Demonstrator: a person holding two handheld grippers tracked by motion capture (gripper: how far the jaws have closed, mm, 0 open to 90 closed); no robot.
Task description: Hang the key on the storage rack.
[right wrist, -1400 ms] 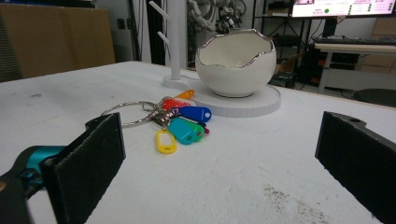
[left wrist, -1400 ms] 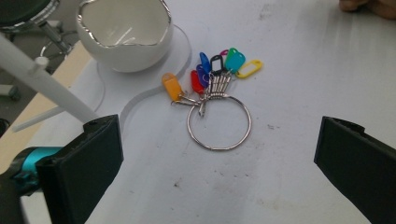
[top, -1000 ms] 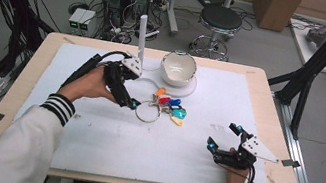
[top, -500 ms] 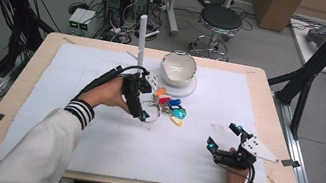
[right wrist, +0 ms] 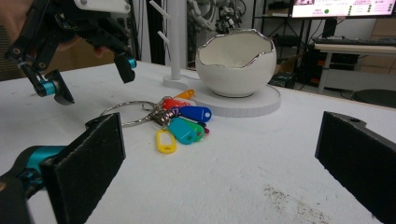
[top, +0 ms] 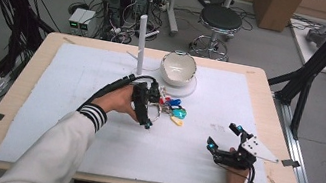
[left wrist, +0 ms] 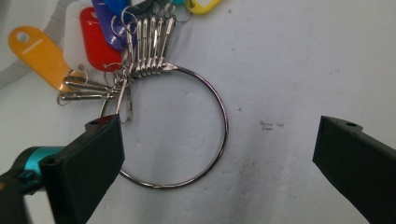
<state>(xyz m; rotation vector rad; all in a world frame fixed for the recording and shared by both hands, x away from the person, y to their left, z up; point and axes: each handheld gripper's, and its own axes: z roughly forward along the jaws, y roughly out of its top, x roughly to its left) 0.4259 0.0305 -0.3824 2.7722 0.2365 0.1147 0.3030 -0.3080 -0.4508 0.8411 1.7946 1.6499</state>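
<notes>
Key ring (left wrist: 180,128) with coloured tags (right wrist: 184,122) lies flat on the worktop (top: 72,75), just before the egg-shaped bowl (top: 179,67). Left claw (top: 148,100) has moved from beside the bunch to directly over the ring, jaws spread: pickup looks imminent. Right claw (top: 224,137) unmoved, spread, well apart.
</notes>
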